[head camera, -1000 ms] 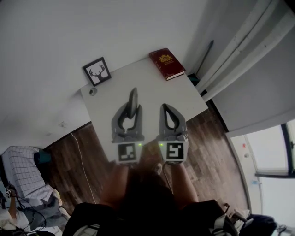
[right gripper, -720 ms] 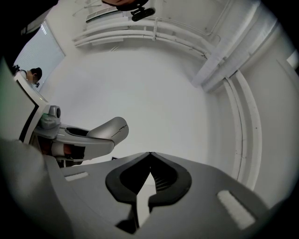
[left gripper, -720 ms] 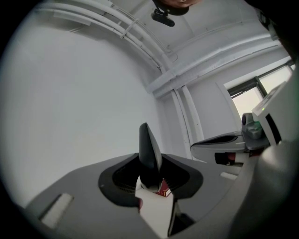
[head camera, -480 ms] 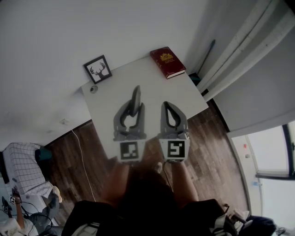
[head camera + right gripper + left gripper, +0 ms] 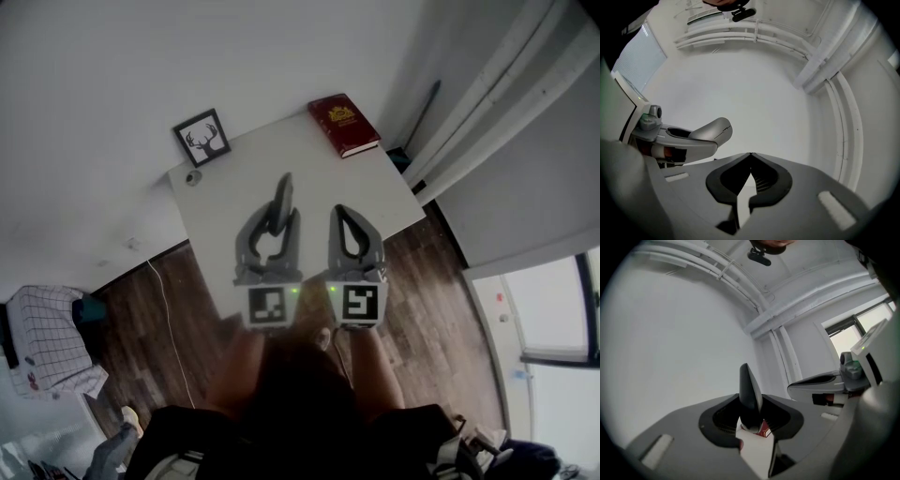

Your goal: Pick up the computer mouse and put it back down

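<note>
My left gripper (image 5: 279,217) is shut on a dark grey computer mouse (image 5: 282,195), which stands on edge and sticks out beyond the jaw tips, in the air above the white table (image 5: 384,202). In the left gripper view the mouse (image 5: 750,392) rises narrow and upright between the fingertips of the left gripper (image 5: 750,404). My right gripper (image 5: 346,212) hangs beside it, shut with nothing in it. In the right gripper view the tips of that gripper (image 5: 750,153) meet, and the mouse (image 5: 715,130) shows at the left.
A red book (image 5: 343,125) lies at the table's far right corner. A framed deer picture (image 5: 202,139) and a small round object (image 5: 193,177) sit at its far left. Dark wooden floor (image 5: 422,281) surrounds the table, a white cable (image 5: 164,309) runs at the left, and curtains hang at the right.
Both grippers keep their place and the mouse stays in the left one. The view drifts slightly.
</note>
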Action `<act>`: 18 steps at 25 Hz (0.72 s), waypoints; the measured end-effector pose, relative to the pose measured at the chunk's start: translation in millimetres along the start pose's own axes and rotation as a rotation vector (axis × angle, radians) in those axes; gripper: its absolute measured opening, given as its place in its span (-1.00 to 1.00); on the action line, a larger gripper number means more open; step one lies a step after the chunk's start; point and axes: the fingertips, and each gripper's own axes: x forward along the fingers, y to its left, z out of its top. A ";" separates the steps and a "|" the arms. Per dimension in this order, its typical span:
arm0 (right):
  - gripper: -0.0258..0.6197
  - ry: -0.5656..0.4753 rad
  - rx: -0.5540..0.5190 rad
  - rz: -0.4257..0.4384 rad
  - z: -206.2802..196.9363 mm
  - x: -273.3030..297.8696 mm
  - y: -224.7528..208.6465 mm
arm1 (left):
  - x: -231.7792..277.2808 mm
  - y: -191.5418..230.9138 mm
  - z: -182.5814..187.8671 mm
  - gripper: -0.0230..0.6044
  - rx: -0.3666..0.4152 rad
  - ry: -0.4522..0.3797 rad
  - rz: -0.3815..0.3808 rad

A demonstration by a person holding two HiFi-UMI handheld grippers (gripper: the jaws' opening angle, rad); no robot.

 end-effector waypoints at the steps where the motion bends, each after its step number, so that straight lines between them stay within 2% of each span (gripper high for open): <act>1: -0.88 -0.001 0.001 -0.001 0.1 -0.6 -0.4 | -0.2 -0.6 0.2 -0.49 0.007 0.002 -0.001; 7: -0.88 0.007 0.013 -0.005 -2.1 -5.2 -3.8 | 1.2 -7.7 -1.7 -0.48 -0.016 0.015 -0.025; 11: -0.88 0.003 0.004 -0.011 -2.4 -12.7 -10.5 | 2.4 -18.3 -0.7 -0.48 0.010 0.011 -0.050; 18: -0.88 0.007 0.018 -0.023 -6.0 -32.8 -35.7 | 6.2 -47.0 1.7 -0.48 0.000 0.027 -0.067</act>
